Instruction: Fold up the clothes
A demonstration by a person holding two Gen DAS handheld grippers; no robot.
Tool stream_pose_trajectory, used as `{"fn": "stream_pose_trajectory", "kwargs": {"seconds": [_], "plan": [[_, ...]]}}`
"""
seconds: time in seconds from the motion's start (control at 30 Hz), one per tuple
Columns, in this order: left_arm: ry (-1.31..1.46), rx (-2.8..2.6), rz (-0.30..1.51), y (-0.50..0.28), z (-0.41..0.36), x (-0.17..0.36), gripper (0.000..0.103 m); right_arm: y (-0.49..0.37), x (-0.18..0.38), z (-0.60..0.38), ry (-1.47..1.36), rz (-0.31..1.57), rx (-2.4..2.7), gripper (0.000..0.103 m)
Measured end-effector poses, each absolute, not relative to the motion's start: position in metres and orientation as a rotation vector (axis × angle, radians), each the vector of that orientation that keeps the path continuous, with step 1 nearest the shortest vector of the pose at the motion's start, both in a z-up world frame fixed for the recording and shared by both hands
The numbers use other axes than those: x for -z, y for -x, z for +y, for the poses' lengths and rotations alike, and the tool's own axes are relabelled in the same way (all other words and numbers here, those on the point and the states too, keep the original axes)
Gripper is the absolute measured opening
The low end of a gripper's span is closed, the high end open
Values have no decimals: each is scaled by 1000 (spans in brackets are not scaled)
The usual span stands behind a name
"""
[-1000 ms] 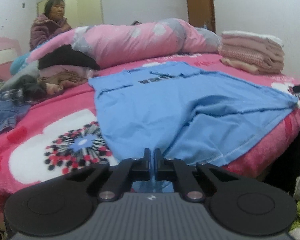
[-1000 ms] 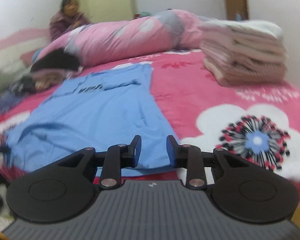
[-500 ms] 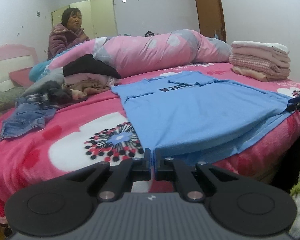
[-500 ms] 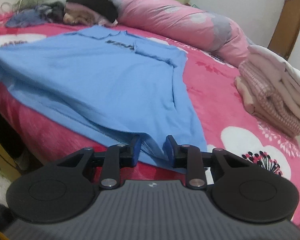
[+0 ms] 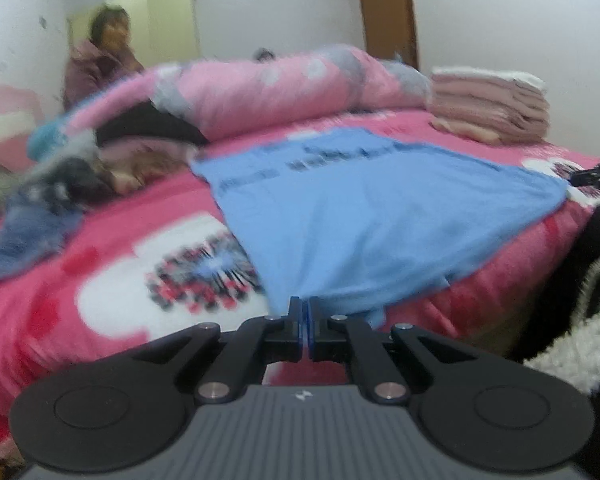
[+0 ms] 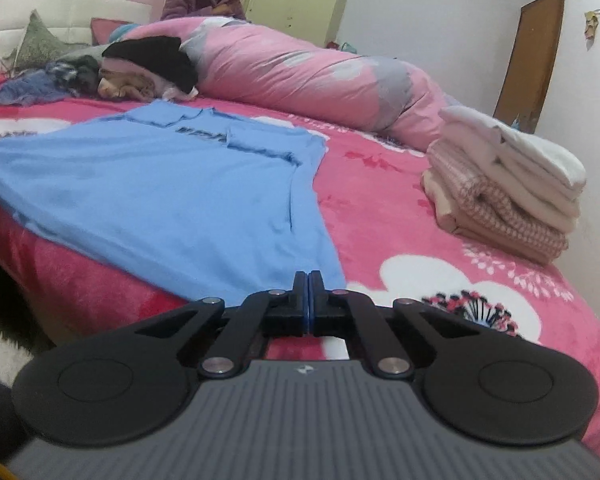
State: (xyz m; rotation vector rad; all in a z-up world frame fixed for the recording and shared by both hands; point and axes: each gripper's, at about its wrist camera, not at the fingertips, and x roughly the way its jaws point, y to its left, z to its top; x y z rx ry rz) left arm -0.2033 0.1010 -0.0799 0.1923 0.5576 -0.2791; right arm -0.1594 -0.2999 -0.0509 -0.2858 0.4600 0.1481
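Left claw: the left gripper (image 5: 304,312) has its jaws pressed together on the near hem corner of the blue T-shirt (image 5: 364,216); cloth runs straight out of the pinch and away from it.
Right claw: the right gripper (image 6: 308,288) is clamped tight on the other hem corner of the blue T-shirt (image 6: 160,192), the fabric fanning out ahead and to its left.
Shirt: spread flat on the pink floral bedspread (image 6: 400,216), hem at the bed's near edge by both claws, collar and dark lettering at the far end.
Beyond the claws: a folded stack (image 6: 508,196) ahead and right of the right claw; a loose heap of unfolded clothes (image 5: 60,192) ahead and left of the left claw; a rolled quilt (image 6: 300,76) past the collar.
Step in hand: looks like lifting the hem to carry it toward the collar.
Doing it well: raise both corners together and level, keep the hem taut between the claws, lay it square on the shoulders, and let go only once the cloth rests flat.
Risk: uneven pulling could drag the whole shirt off the bed's edge.
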Motion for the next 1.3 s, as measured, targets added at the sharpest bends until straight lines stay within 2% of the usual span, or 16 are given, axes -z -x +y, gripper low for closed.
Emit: {"fn": "stream_pose_trajectory", "kwargs": {"seconds": [0.03,0.13,0.2,0.47,0.57,0.73,0.83,0.87,0.9,0.97,1.13,1.23,1.3], "plan": [[-178,309,592,204,102,83,5,159,54,-303,279,478,-147,0],[-127,356,663,206,108,91,20,159,58,-315,208,501,-124,0],[-84,350,690,208,114,95,39,160,56,-324,151,501,-109,1],[79,235,641,191,132,88,56,141,43,-323,19,477,-195,3],[71,208,640,184,127,89,56,132,41,-325,-56,488,-193,8],[-118,195,650,181,100,98,54,135,40,-322,-119,496,-222,16],[-143,183,629,180,96,100,33,132,37,-293,-94,491,-415,16],[-147,178,625,180,96,100,20,131,36,-279,-59,486,-479,16],[-152,173,620,180,97,100,12,129,35,-263,-21,481,-542,17],[-188,163,602,182,97,100,4,122,35,-235,42,476,-627,18],[-404,288,487,215,90,69,2,107,33,-203,92,490,-682,18],[-493,393,538,215,92,71,2,102,28,-211,77,480,-649,18],[-503,447,622,207,92,84,8,98,30,-225,41,494,-593,18]]}}
